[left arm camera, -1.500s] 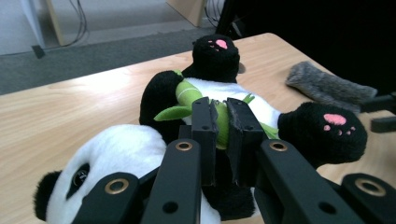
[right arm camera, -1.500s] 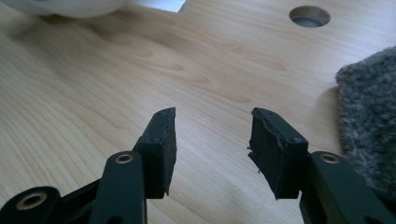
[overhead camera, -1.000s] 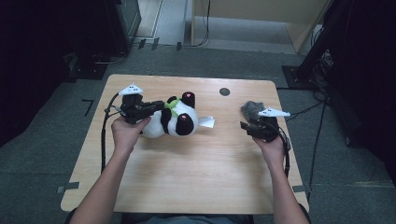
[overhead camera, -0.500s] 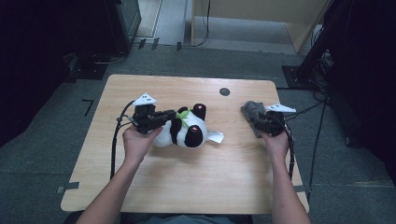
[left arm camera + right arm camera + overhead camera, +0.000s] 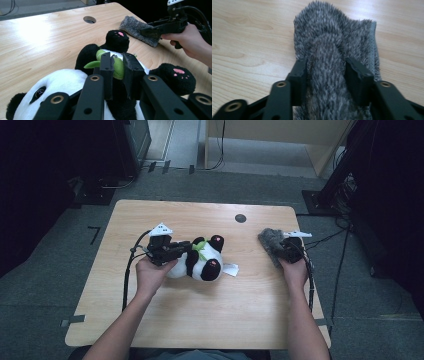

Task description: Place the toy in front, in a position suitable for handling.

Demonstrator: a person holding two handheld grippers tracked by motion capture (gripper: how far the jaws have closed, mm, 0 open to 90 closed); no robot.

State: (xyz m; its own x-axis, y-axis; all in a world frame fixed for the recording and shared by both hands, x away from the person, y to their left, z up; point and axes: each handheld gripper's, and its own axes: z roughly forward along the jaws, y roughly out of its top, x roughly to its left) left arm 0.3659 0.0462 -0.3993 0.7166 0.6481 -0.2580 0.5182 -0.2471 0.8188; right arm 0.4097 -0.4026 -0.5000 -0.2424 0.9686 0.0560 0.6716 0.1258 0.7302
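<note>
Left gripper (image 5: 117, 66) is clamped on the green leaf (image 5: 113, 65) at the panda (image 5: 200, 262), which lies mid-table (image 5: 210, 320). Right gripper (image 5: 325, 66) has just been closing, its jaws squeezing a raised fold of the grey cloth (image 5: 337, 50) near the right edge. Risks: the leaf is a small hold, so pulling could tear it or let it slip; the fuzzy fold may slide out if lifted before the grip is firm.

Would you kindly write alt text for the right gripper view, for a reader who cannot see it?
The right gripper pinches a raised fold of a fuzzy grey cloth between its two black jaws, which have just been closing. The cloth lies on a light wooden table.
</note>
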